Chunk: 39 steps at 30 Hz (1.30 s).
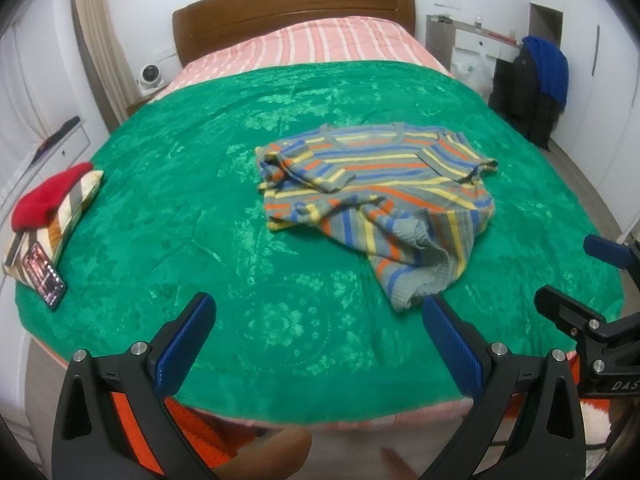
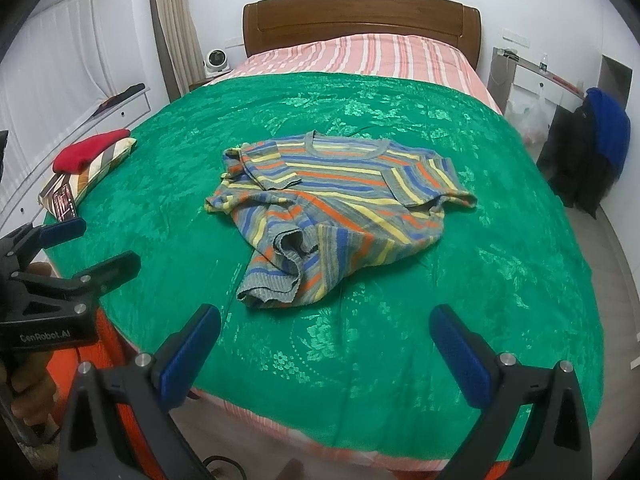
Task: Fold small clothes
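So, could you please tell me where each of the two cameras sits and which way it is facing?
Left wrist: on the left tongs at the bed's foot, looking toward the headboard over the striped shirt; both open fingers and the right tongs at the right edge show.
Right wrist: on the right tongs, facing the same way; its open fingers, the left tongs and a hand show at left.
Shared: shirt, green blanket, headboard, red cloth.
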{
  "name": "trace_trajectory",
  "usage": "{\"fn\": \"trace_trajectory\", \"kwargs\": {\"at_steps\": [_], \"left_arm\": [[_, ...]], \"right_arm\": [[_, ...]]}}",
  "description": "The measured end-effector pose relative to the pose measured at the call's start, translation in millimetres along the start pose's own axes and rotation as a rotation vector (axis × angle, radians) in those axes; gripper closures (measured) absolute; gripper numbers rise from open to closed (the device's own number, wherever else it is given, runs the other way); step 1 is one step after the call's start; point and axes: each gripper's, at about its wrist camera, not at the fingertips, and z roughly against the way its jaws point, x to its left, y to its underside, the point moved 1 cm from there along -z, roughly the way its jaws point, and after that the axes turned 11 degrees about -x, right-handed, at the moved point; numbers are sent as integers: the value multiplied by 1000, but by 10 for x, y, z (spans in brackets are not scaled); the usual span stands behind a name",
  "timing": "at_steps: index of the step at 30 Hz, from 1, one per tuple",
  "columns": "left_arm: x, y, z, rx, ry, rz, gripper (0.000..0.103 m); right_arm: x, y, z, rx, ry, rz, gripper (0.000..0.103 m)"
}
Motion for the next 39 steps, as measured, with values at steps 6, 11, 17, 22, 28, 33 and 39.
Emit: {"fn": "trace_trajectory", "kwargs": {"at_steps": [6, 11, 17, 22, 28, 33, 39], "left_arm": [[28, -3, 19, -6, 10, 11, 0], [19, 14, 18, -7, 10, 10, 0], [-3, 35, -14, 9, 20, 11, 0], [-21, 41, -36, 14, 23, 15, 0], [-22, 63, -102, 31, 23, 17, 0], [44, 78, -137, 49, 18, 36, 0], [144, 73, -99, 30, 15, 58, 0]], "right_arm": [[1, 5, 3, -2, 0, 3, 0], [11, 11, -14, 5, 5, 12, 0], [50, 20, -56, 16, 16, 36, 0], [56, 25, -81, 20, 18, 40, 0], [31, 40, -119, 33, 23, 33, 0], [28, 41, -120, 32, 24, 35, 0], [5, 0, -41, 0, 39, 17, 0]]}}
